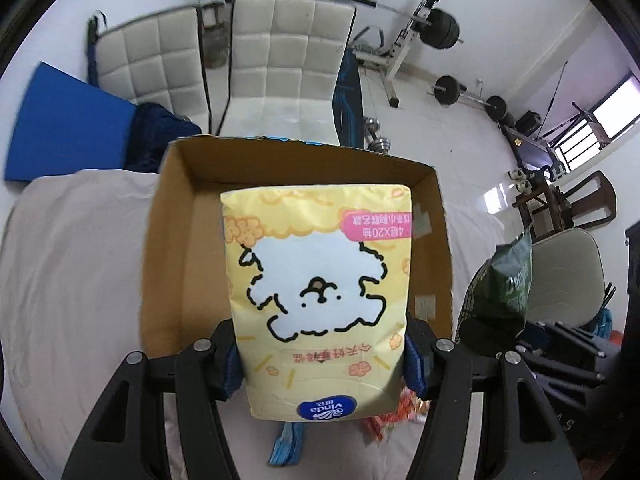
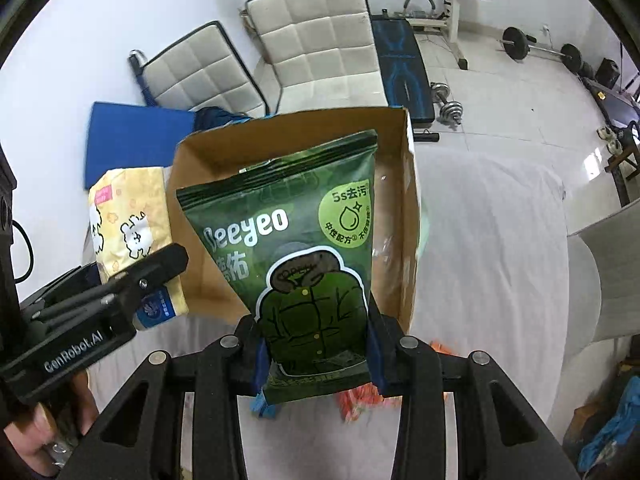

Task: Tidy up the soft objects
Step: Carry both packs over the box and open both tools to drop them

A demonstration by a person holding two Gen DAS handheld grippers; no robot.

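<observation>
My left gripper (image 1: 322, 356) is shut on a yellow tissue pack (image 1: 318, 292) with a white cartoon dog, held in front of the open cardboard box (image 1: 168, 240). My right gripper (image 2: 314, 356) is shut on a green Deeyeo wipes pouch (image 2: 296, 248), held upright over the box (image 2: 200, 276). The tissue pack (image 2: 128, 220) and left gripper (image 2: 156, 272) show at the left of the right wrist view. The green pouch (image 1: 500, 280) shows at the right of the left wrist view.
The box stands on a white sheet (image 1: 72, 280). A small blue packet (image 1: 286, 446) and an orange-red packet (image 1: 384, 420) lie on the sheet below the grippers. White cushioned panels (image 1: 280, 60), a blue mat (image 1: 60, 128) and gym weights (image 1: 444, 28) stand behind.
</observation>
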